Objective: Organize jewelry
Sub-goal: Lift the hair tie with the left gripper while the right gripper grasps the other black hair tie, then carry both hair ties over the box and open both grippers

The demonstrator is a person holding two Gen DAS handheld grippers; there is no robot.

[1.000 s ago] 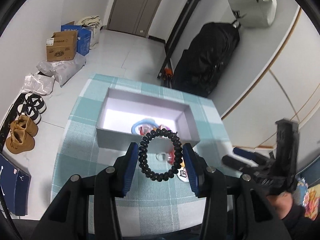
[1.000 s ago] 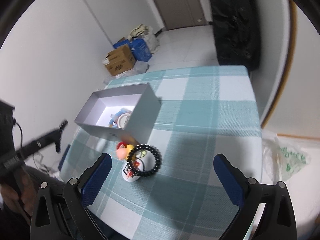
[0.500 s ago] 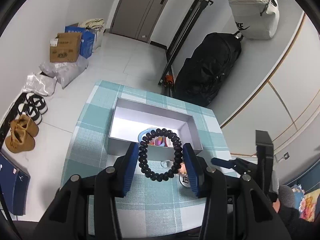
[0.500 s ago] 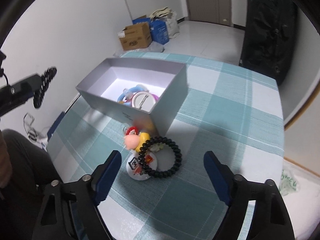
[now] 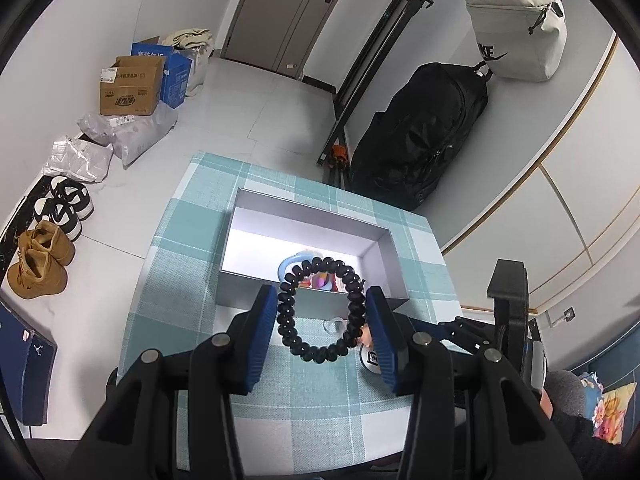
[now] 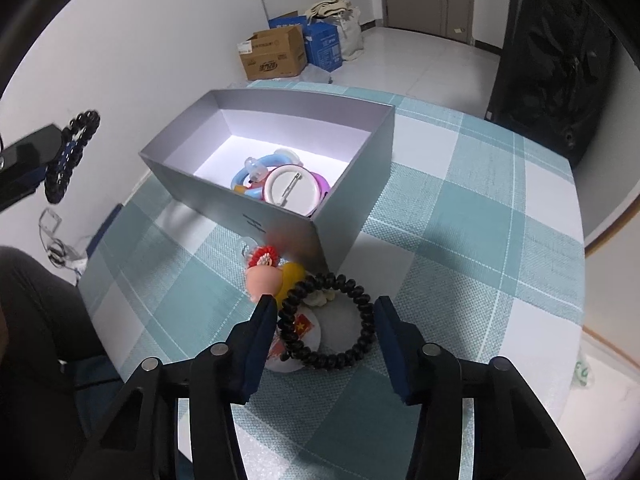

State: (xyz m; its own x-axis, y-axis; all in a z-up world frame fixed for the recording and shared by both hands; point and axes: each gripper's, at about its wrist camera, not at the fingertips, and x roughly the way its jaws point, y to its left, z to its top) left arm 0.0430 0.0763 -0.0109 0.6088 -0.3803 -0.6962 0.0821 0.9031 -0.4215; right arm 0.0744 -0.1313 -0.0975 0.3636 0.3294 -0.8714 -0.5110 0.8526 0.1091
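Left wrist view: left tongs [image 5: 322, 314] gripping a black coil bracelet [image 5: 321, 312] in the air, short of the grey box [image 5: 390, 264].
Right tongs [image 6: 326, 326] standing spread around the second coil bracelet [image 6: 330, 322] on the surface [image 6: 460, 240]; closing may be snagging the badge [image 6: 298, 338] beneath, and a too-early left release risks missing the box.

The tablecloth [image 6: 472, 232] is a woven cloth with a rough, matt weave. The grey box [image 6: 360, 184] looks like smooth matt cardboard, white inside. Both black coil bracelets [image 5: 320, 310] [image 6: 328, 322] look like glossy plastic. The round badge [image 6: 290, 190] in the box has a shiny metal pin on its smooth back. The gripper fingers [image 6: 394, 354] have matt blue pads on black plastic.
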